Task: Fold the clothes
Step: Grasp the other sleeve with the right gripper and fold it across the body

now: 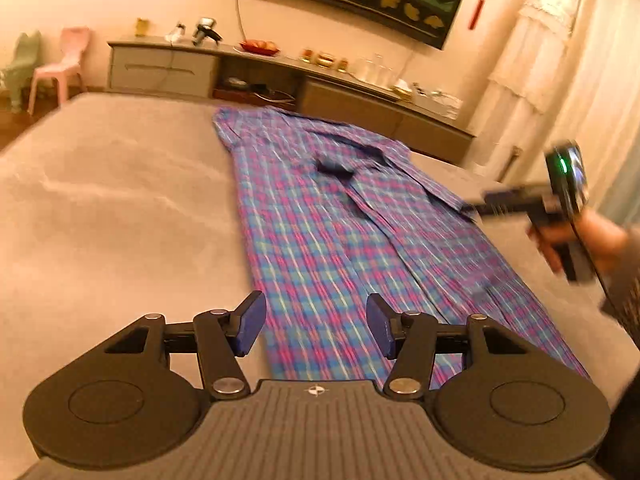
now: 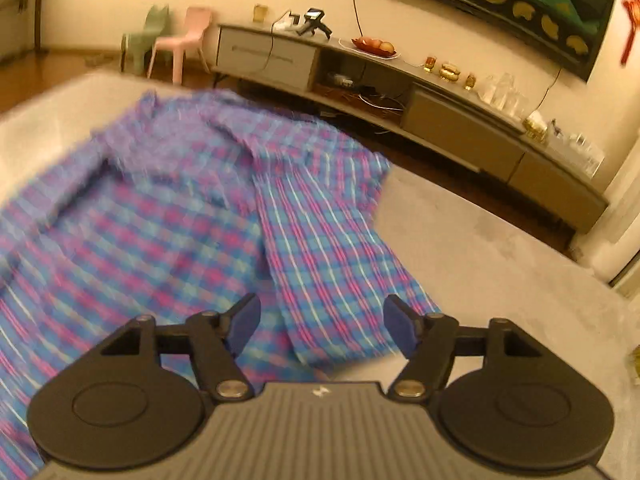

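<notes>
A blue, pink and purple plaid shirt (image 1: 328,224) lies spread lengthwise on a grey bed (image 1: 120,208), collar end far, both sides folded in over the middle. My left gripper (image 1: 316,326) is open and empty, above the shirt's near hem. My right gripper (image 2: 320,330) is open and empty, above the folded-in right side of the shirt (image 2: 320,240). In the left wrist view the right gripper (image 1: 472,210) shows blurred at the shirt's right edge, held in a hand.
A long low cabinet (image 1: 280,80) with fruit, jars and glasses runs along the far wall under a dark hanging. A pink chair (image 1: 60,68) and a green chair (image 2: 148,36) stand at far left. Curtains (image 1: 580,80) hang at right.
</notes>
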